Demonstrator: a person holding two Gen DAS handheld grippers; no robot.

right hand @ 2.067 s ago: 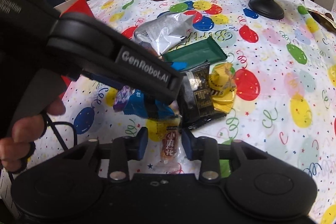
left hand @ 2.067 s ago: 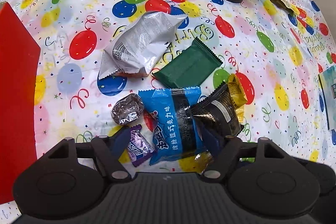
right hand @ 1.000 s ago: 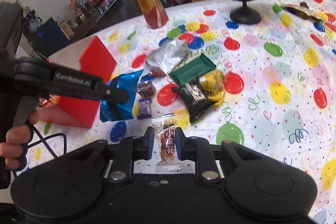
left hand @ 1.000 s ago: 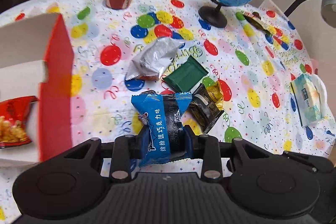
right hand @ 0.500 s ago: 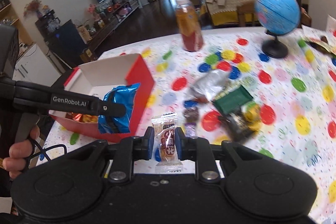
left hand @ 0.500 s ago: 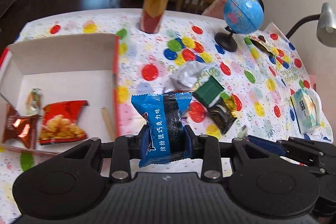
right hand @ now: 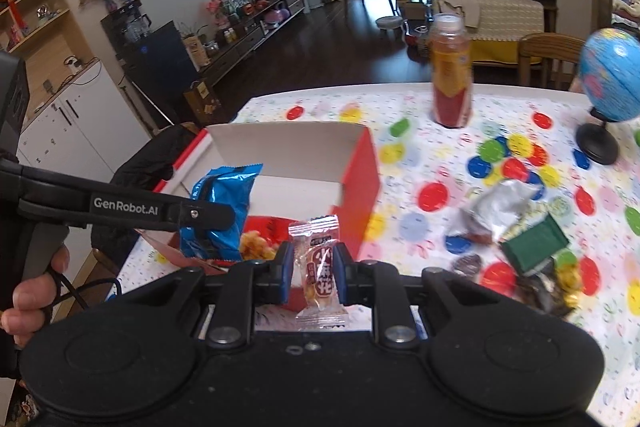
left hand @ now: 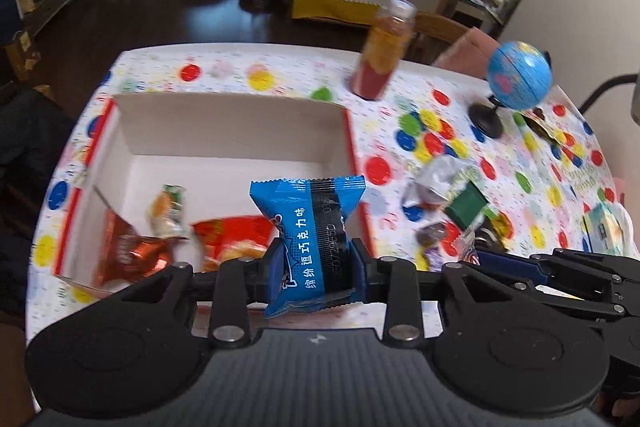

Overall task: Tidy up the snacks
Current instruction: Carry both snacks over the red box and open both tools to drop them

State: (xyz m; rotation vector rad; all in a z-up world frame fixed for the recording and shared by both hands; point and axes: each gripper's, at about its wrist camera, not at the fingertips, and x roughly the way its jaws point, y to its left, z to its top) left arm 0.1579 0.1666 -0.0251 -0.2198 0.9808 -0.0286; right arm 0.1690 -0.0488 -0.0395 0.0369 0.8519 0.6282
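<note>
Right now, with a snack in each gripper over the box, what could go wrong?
1. The left gripper pinches only the lower half of the blue packet; the packet could slip out early.
2. The right gripper carries the small candy close beside the left one, so they might bump.
3. The candy hangs near the box's red wall and might drop outside.

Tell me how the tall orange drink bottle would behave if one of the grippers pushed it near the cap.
The bottle stands tall on a narrow base, so it would probably tip. It looks full, so likely heavy. Once down, it may roll.
</note>
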